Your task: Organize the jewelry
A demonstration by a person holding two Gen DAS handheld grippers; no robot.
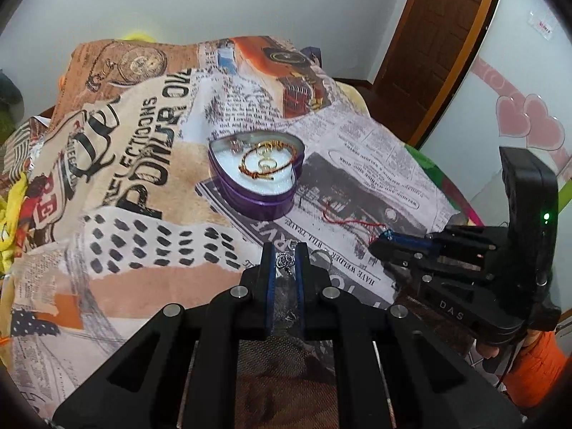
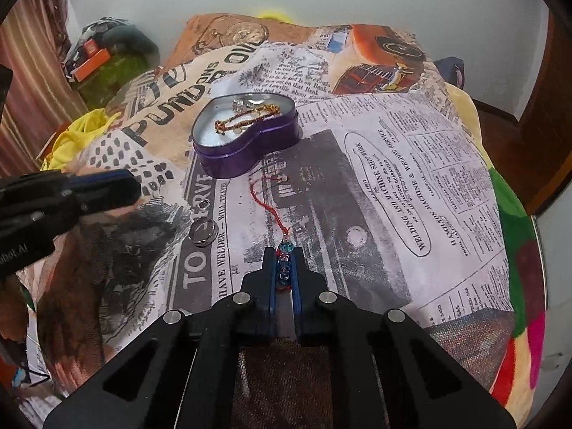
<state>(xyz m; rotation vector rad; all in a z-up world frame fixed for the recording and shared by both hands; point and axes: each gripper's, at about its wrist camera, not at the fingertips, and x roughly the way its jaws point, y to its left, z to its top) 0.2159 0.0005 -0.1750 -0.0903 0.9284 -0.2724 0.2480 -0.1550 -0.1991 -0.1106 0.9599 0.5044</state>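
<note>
A purple heart-shaped tin (image 1: 261,202) (image 2: 246,143) sits open on the printed cloth, holding a gold and brown bracelet (image 1: 268,159) (image 2: 246,118) and small rings. My left gripper (image 1: 285,255) is shut on a small silver ornament (image 1: 285,261); it also shows at the left of the right wrist view (image 2: 125,187). My right gripper (image 2: 285,257) is shut on a beaded red and blue charm (image 2: 285,264) whose red cord (image 2: 266,200) (image 1: 343,220) trails on the cloth toward the tin; this gripper shows at the right of the left wrist view (image 1: 384,241).
Two silver rings (image 2: 203,232) (image 2: 204,204) lie on the cloth left of the cord; one ring (image 1: 321,255) shows beside my left fingers. The cloth (image 2: 411,178) covers a raised surface. A wooden door (image 1: 436,43) stands at the right, clutter (image 2: 93,53) at the far left.
</note>
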